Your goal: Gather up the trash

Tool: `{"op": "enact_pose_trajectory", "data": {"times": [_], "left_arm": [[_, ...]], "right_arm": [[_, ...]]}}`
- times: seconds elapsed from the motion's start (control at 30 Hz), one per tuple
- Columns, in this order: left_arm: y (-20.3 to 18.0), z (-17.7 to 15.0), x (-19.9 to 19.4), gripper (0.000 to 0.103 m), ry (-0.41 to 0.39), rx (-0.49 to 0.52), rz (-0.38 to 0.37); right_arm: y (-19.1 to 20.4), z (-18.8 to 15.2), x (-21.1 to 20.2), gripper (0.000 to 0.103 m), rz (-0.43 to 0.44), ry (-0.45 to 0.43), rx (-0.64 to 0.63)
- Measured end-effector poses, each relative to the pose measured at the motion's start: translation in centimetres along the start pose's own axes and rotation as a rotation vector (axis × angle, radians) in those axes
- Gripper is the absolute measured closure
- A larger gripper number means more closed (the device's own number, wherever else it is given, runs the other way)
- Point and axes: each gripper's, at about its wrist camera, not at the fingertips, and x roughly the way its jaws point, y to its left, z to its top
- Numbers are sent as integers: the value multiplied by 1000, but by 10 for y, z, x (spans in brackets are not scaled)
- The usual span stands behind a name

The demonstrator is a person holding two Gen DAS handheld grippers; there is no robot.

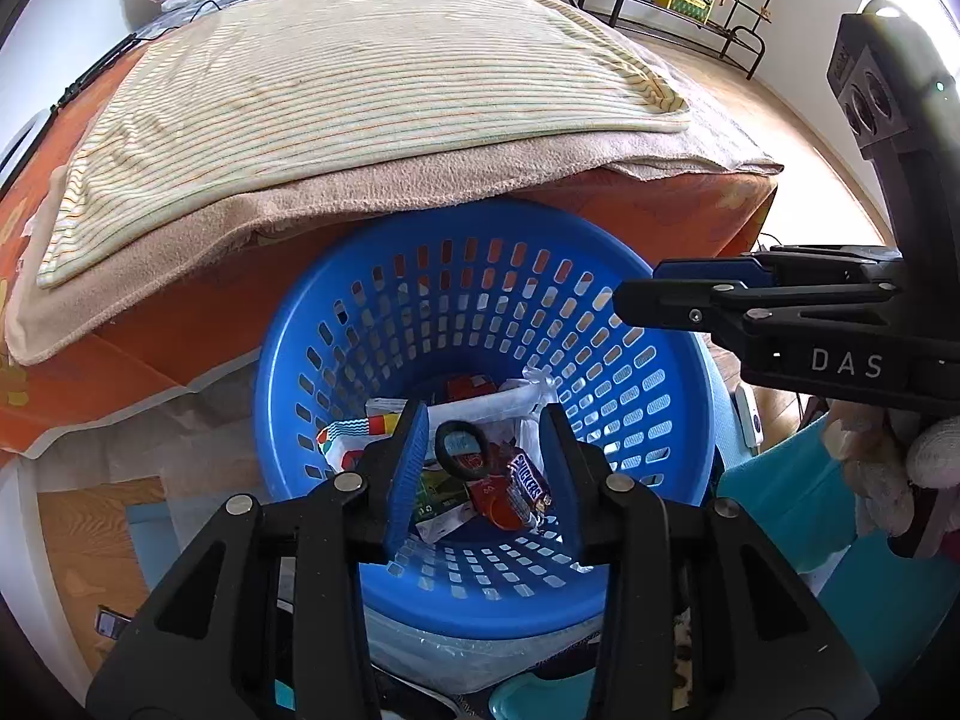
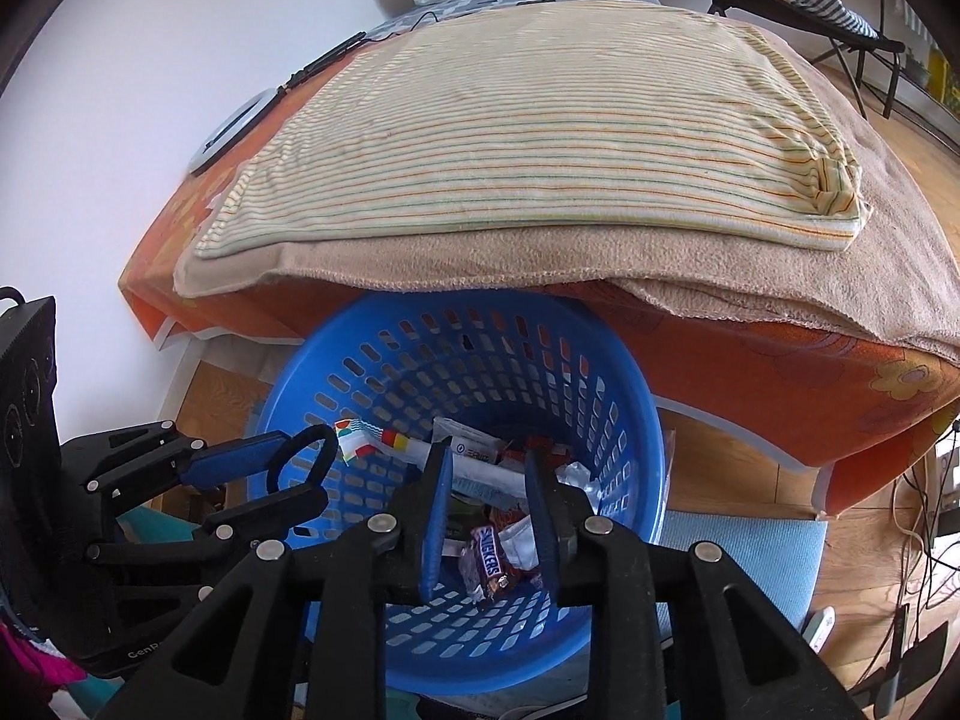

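Observation:
A blue perforated basket [image 1: 336, 324] stands on the floor against the bed and also shows in the right wrist view [image 2: 624, 420]. It holds wrappers, among them a Snickers wrapper [image 1: 531, 483] [image 2: 489, 561]. My left gripper [image 1: 485, 450] hovers over the basket with its jaws apart; a black elastic ring [image 1: 459, 450] hangs by its left pad. In the right wrist view the left gripper [image 2: 312, 468] has the ring [image 2: 300, 459] between its fingers. My right gripper [image 2: 489, 501] is open and empty above the basket; it also shows in the left wrist view [image 1: 636, 288].
The bed [image 1: 336, 312] with an orange sheet, a beige blanket [image 2: 660, 276] and a striped cloth [image 1: 360, 96] overhangs the basket. A light blue mat [image 2: 744, 546] lies on the wooden floor to the right, with cables [image 2: 924, 528] beyond. A metal rack [image 1: 708, 6] stands far behind.

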Motion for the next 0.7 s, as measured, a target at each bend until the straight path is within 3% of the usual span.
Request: {"op": "enact_pose_trajectory", "data": {"times": [0.07, 0.13, 0.27, 0.33, 0.7], "left_arm": [[-1, -1, 1, 53, 1, 3, 2], [-2, -1, 1, 46, 0, 8, 9], [-2, -1, 1, 38, -1, 9, 20], [-2, -1, 2, 38, 5, 8, 22], [-2, -1, 7, 27, 23, 17, 43]], "right_arm": [[-1, 0, 0, 68, -3, 1, 4], [-2, 0, 0, 46, -7, 1, 8], [-1, 1, -1, 38, -20, -7, 5], [-2, 2, -1, 25, -27, -8, 8], [-5, 5, -2, 14, -51, -5, 39]]}}
